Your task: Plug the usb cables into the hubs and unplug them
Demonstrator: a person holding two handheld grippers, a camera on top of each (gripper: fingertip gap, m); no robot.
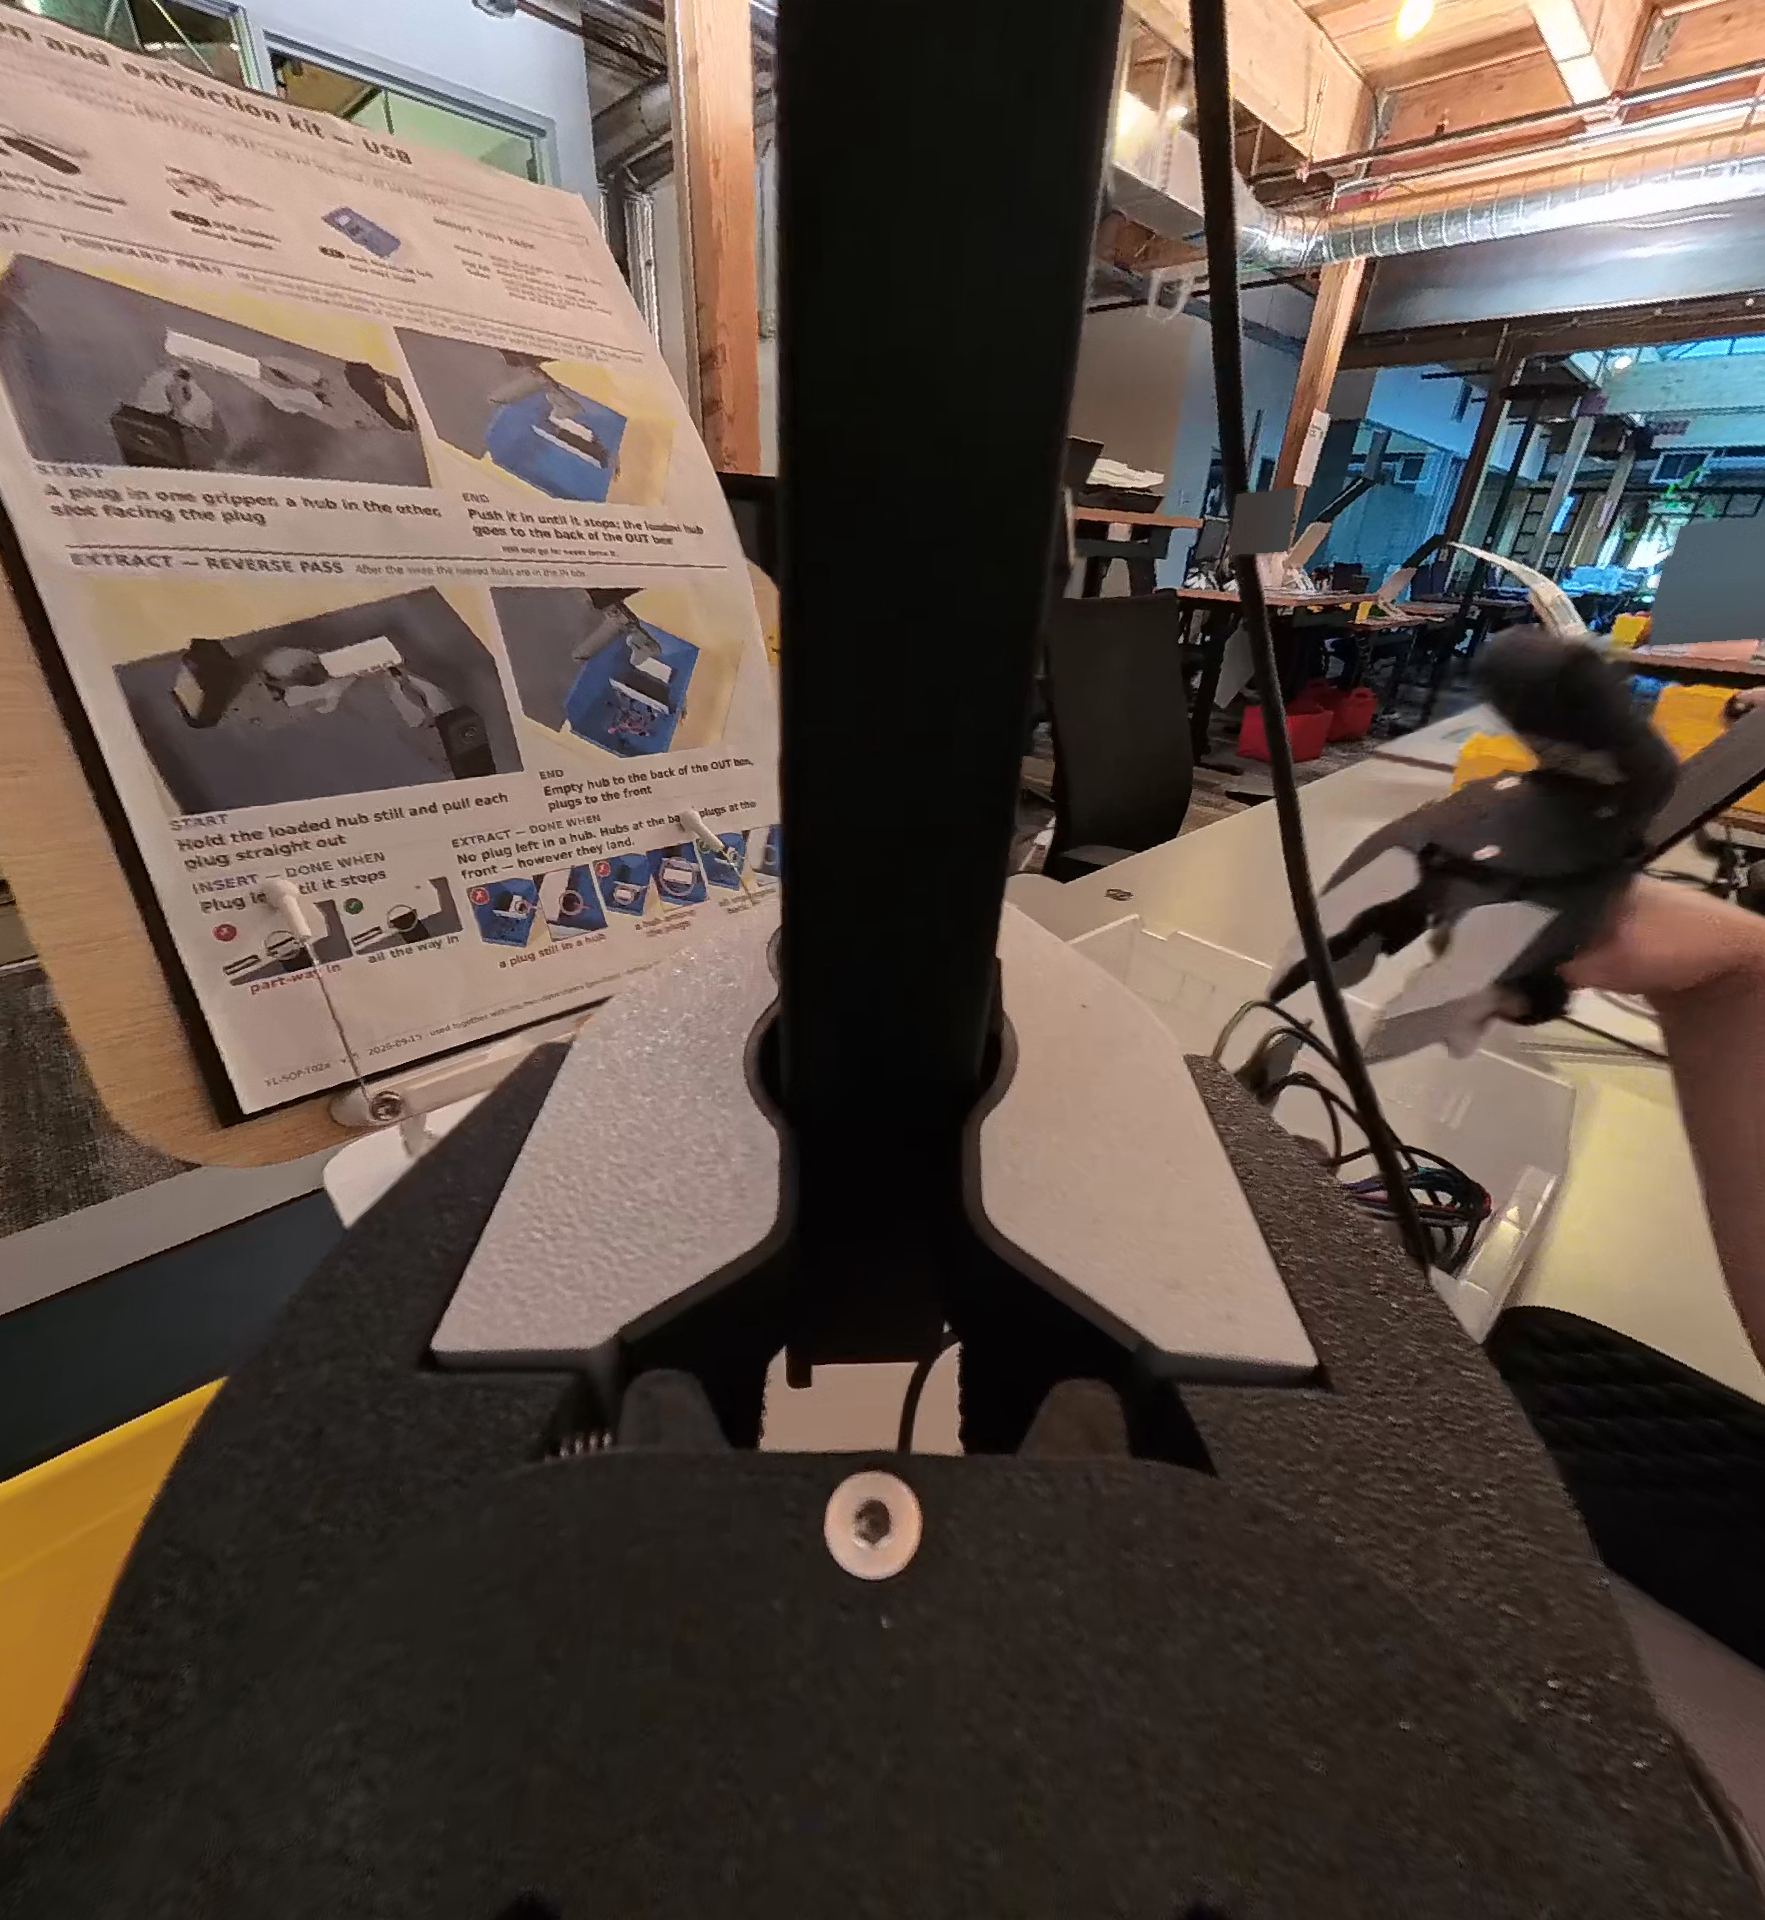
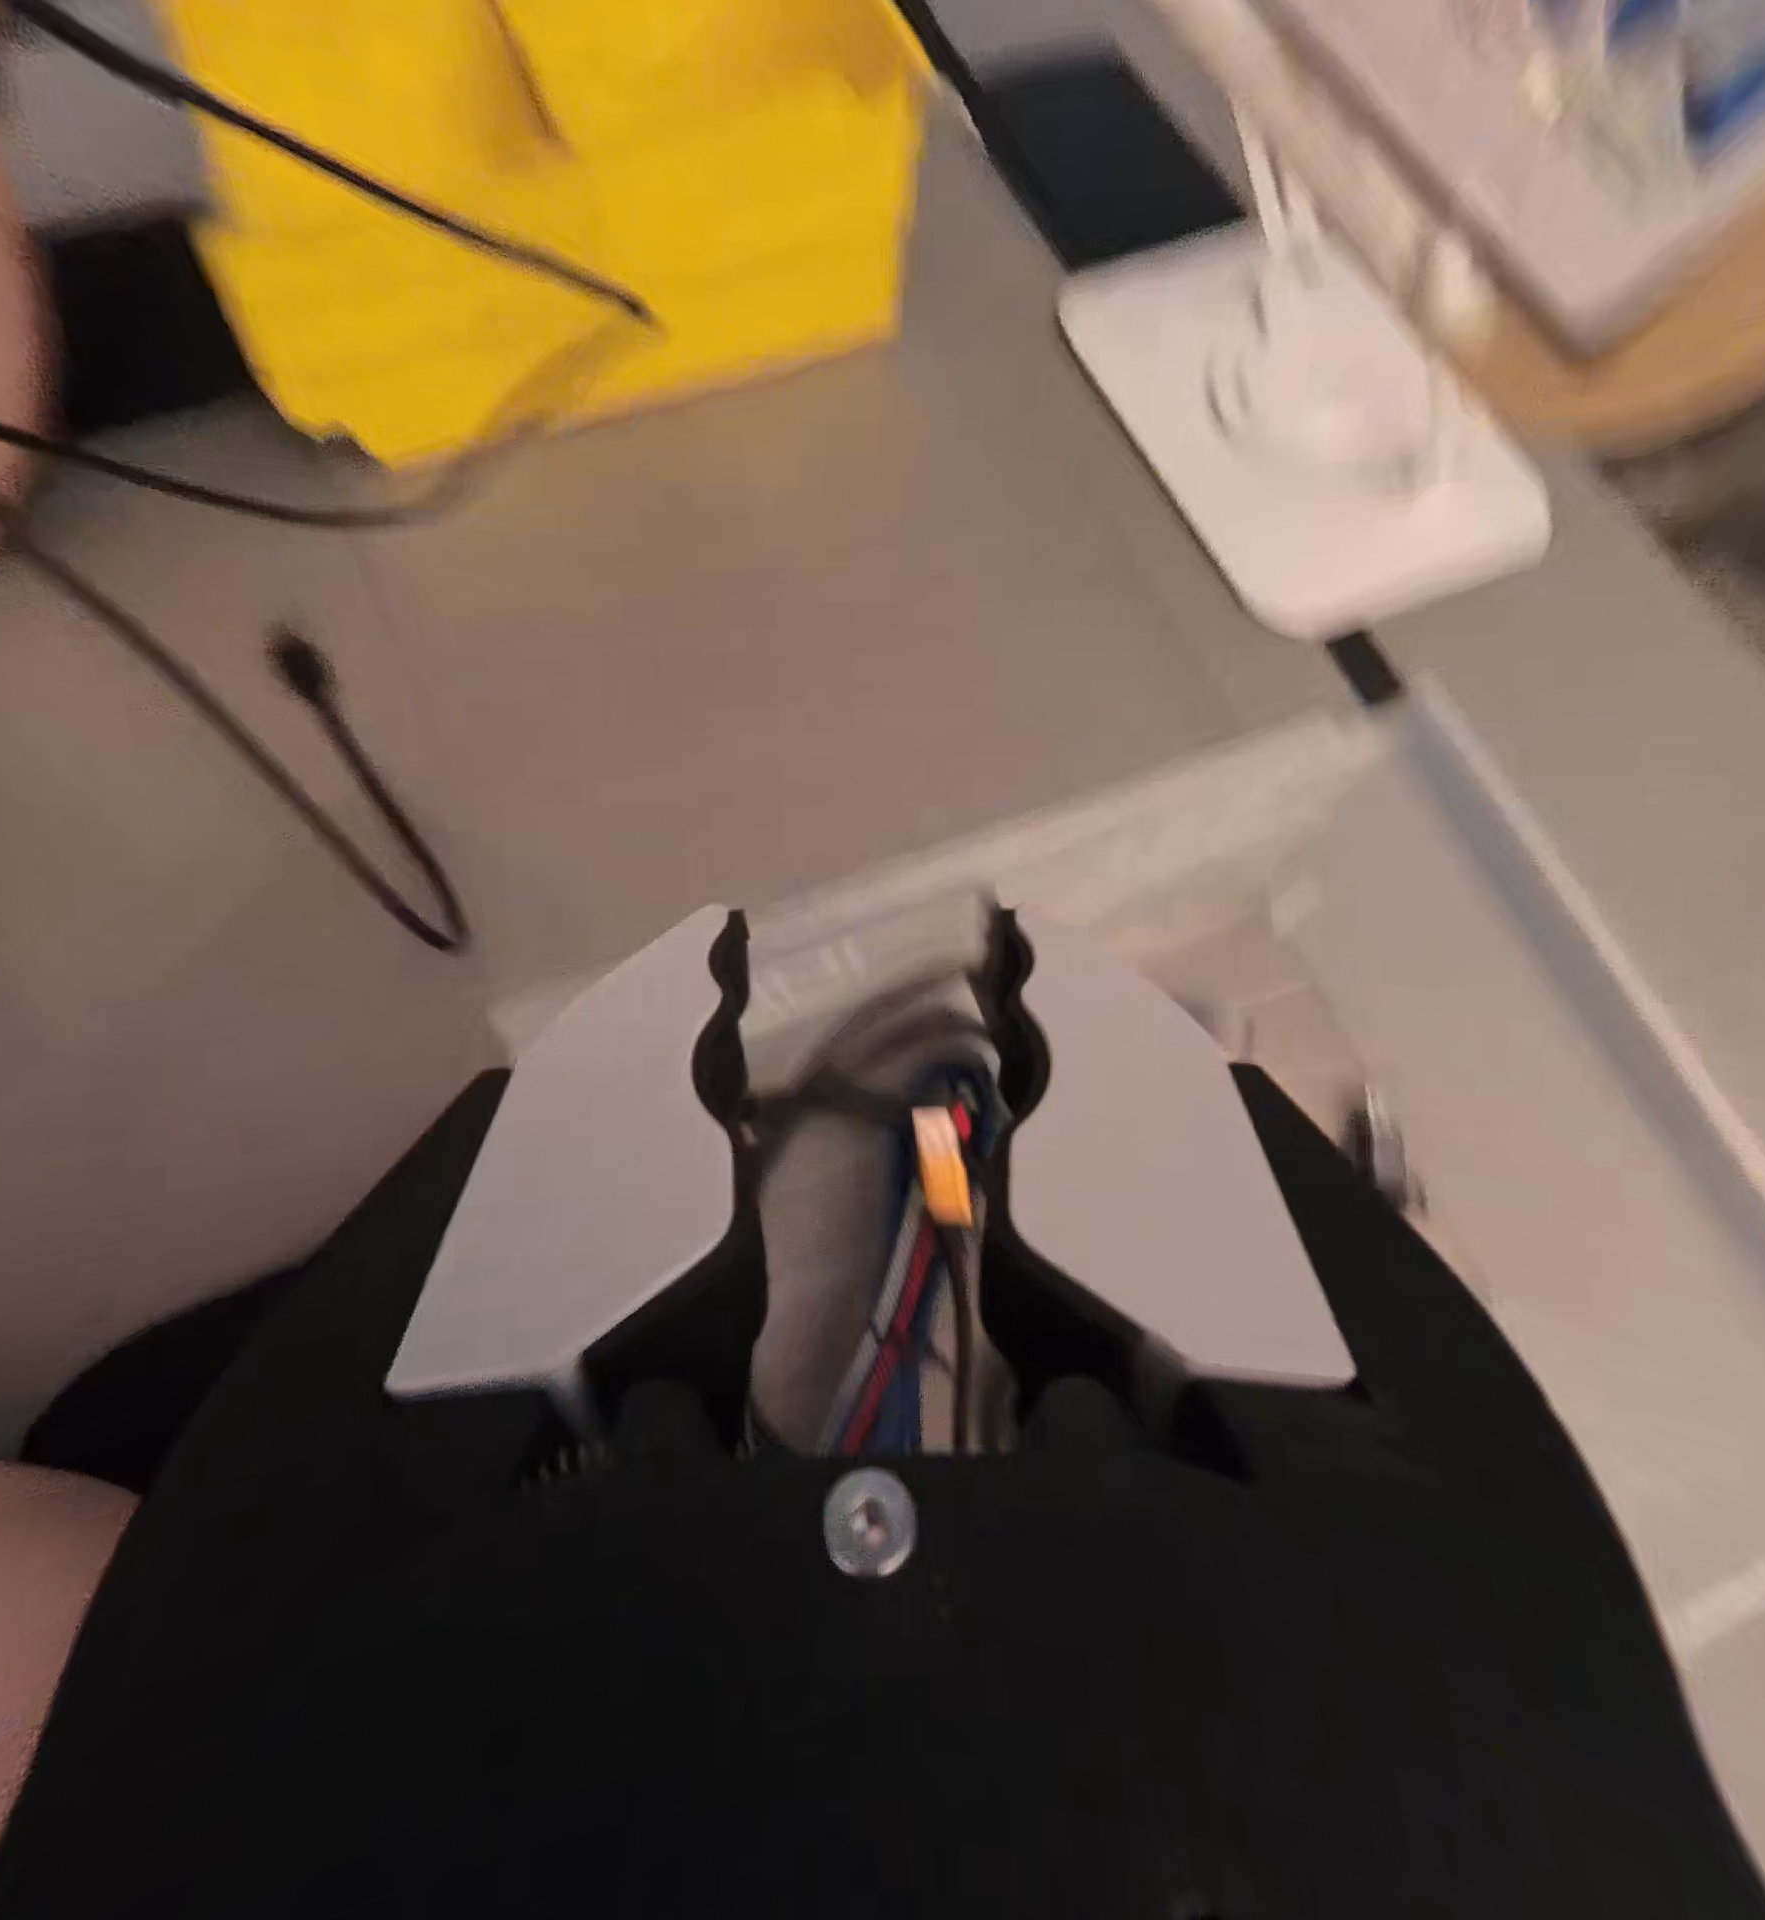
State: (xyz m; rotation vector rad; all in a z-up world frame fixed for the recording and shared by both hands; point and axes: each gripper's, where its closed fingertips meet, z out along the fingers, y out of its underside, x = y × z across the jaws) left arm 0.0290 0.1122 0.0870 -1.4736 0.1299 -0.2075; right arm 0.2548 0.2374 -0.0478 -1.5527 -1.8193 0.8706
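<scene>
Spanning both views, the pale grey counter [image 2: 712,665] carries everything below. On it sits a yellow plastic bin [image 2: 566,208], well ahead of the right claw [image 2: 867,935], and a clear plastic bin [image 1: 1480,1122] holding a tangle of black and coloured USB cables [image 1: 1397,1184]. A printed instruction sheet on a wooden board [image 1: 338,582] stands tilted at the far left of the left wrist view.

The left claw [image 1: 883,997] is clamped on a long flat black hub [image 1: 899,520], which rises upright between its grey pads and fills the middle of that view; a thin black cord [image 1: 1262,665] hangs down just to the right of the hub into the clear bin.

The right claw stands moderately spread with nothing between its tips, pointing down over the clear bin, where blue, red and white cables and a small orange-yellow tag [image 2: 945,1164] lie directly beneath the gap. The picture is blurred. A loose black cable with a plug end [image 2: 301,665] lies on the counter, off to the left of this claw and apart from it.
</scene>
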